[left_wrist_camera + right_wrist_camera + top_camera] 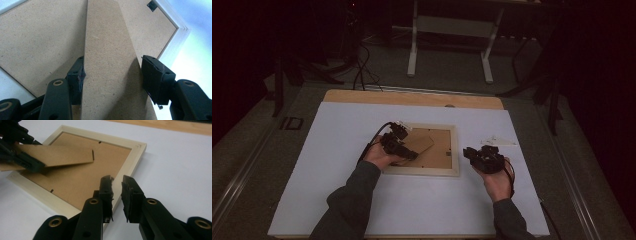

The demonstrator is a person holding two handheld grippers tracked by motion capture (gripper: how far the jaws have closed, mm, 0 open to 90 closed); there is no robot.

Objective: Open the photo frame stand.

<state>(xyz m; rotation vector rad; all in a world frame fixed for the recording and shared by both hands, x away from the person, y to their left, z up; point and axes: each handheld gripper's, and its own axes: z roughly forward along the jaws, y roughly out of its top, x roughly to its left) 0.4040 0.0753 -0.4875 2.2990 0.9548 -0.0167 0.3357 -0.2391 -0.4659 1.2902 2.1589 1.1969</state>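
Note:
A pale wooden picture frame (447, 171) (136, 155) (176, 40) lies face down on the white sheet, its brown backing board up. A brown fibreboard stand strip (421, 145) (110, 50) (60, 155) is tilted up off the backing. My left gripper (404, 150) (113, 72) (25, 161) is shut on that strip, one jaw pressing on each long edge. My right gripper (474, 154) (116, 185) hovers just off the frame's right side, over its near corner. Its jaws stand a narrow gap apart with nothing between them.
The white sheet (362, 200) covers a wooden table (412, 97). A few small white pieces (498, 141) lie right of the frame. A black hanger clip (151, 5) sits on the backing. A white table stand (449, 30) is on the floor beyond.

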